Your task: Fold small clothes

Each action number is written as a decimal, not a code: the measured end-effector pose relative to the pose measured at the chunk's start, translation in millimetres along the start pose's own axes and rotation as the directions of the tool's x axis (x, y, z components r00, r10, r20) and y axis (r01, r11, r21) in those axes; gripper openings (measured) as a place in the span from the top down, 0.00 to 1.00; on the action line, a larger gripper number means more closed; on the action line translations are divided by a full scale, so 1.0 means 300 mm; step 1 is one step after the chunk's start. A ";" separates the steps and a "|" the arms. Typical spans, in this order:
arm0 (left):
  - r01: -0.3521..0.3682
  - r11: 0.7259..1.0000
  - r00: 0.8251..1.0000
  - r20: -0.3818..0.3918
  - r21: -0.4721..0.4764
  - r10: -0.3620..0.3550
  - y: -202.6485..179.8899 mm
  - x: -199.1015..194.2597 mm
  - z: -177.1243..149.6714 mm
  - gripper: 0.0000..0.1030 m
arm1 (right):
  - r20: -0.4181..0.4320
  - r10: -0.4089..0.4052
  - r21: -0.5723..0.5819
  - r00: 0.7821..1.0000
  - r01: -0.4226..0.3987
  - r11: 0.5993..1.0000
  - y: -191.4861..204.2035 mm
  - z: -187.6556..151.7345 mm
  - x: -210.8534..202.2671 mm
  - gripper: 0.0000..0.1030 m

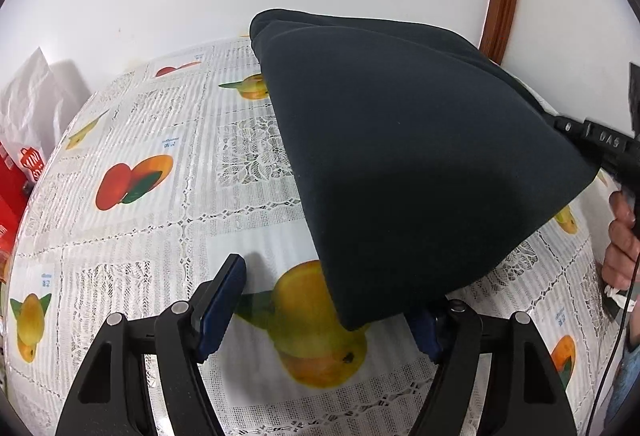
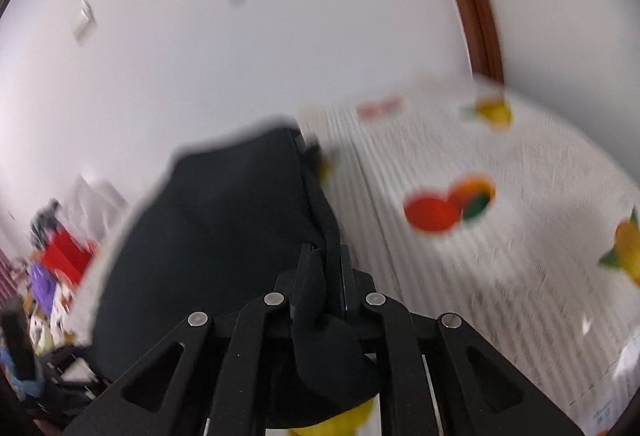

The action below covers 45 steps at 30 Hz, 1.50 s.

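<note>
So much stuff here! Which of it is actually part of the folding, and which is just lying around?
Part of the job:
- dark garment, lifted over the table
- right tool, clamped on its edge
- left tool, jaws wide open, cloth draped over one finger

Just lying about:
- fruit-print tablecloth
- red box
- white bag
- blurred clutter

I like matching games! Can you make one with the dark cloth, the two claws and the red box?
Things:
1. dark cloth
2. left claw
3. right claw
4. red box

States:
A. open
B. at the table's left edge
C. lifted off the tablecloth
D. shut on the cloth

Pairs: 1-C, 2-A, 3-D, 4-B
</note>
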<state>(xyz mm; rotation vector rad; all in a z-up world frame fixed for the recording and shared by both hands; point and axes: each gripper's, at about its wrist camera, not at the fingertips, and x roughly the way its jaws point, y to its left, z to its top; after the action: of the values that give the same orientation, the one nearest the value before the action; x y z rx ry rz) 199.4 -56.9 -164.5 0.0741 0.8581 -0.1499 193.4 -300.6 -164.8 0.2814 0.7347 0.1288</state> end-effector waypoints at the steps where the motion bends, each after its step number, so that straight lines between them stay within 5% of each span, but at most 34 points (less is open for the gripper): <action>1: 0.004 1.000 1.000 0.000 -0.003 -0.004 0.000 0.000 0.001 0.28 | -0.003 0.000 -0.006 1.000 0.000 1.000 0.001 0.002 -0.004 0.87; 4: 0.010 1.000 1.000 -0.003 -0.005 -0.010 0.001 -0.009 0.001 0.29 | 0.015 -0.072 -0.081 0.997 0.073 0.994 0.024 0.030 -0.056 0.71; 11: 0.103 0.994 0.994 0.031 0.034 -0.104 0.008 -0.142 -0.033 0.32 | 0.056 -0.062 -0.196 0.996 0.072 0.978 0.084 0.093 -0.141 0.70; 15: 0.161 0.986 0.982 0.097 0.033 -0.163 0.026 -0.245 -0.015 0.31 | -0.019 -0.031 -0.230 0.999 0.026 0.973 0.124 0.119 -0.057 0.70; 19: 0.133 0.991 0.984 0.114 0.029 -0.135 0.038 -0.252 0.031 0.31 | -0.102 -0.013 -0.208 0.995 -0.008 0.978 0.133 0.138 0.041 0.70; 20: 0.128 0.992 0.986 0.109 0.022 -0.129 0.042 -0.237 0.044 0.31 | -0.123 -0.024 -0.196 0.992 -0.001 0.981 0.127 0.141 0.074 0.70; 22: 0.135 0.991 0.987 0.082 0.010 -0.135 0.051 -0.189 0.064 0.31 | -0.172 -0.007 -0.171 0.985 -0.023 0.985 0.113 0.145 0.123 0.97; 26: 0.132 0.991 0.991 0.011 -0.021 -0.132 0.075 -0.071 0.075 0.29 | -0.028 0.150 -0.068 0.988 -0.152 0.986 0.041 0.175 0.030 0.97; 29: 0.174 0.983 0.985 -0.001 -0.056 -0.175 0.096 -0.055 0.072 0.29 | -0.089 0.147 -0.018 0.985 -0.149 0.989 0.013 0.178 0.060 0.97; 34: 0.113 0.994 0.993 0.044 0.003 -0.113 0.105 -0.108 0.075 0.30 | -0.100 0.026 -0.123 0.995 -0.038 0.992 0.033 0.170 0.014 0.93; 42: 0.154 0.988 0.988 0.038 -0.025 -0.153 0.145 -0.107 0.075 0.31 | -0.115 0.096 -0.106 0.989 -0.109 0.988 0.015 0.108 -0.085 0.62; 44: 0.157 0.987 0.987 0.027 -0.032 -0.156 0.136 -0.096 0.067 0.31 | -0.144 0.084 -0.109 0.986 -0.100 0.989 0.021 0.085 -0.064 0.66; 45: 0.161 0.986 0.987 0.017 -0.038 -0.161 0.133 -0.085 0.063 0.31 | -0.151 0.082 -0.108 0.985 -0.099 0.989 0.018 0.072 -0.051 0.87</action>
<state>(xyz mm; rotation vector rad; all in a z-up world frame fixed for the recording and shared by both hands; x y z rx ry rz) 203.5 -17.3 -132.6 -0.0334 0.8531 -0.2849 196.6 -303.2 -138.2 0.1960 0.8570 0.2795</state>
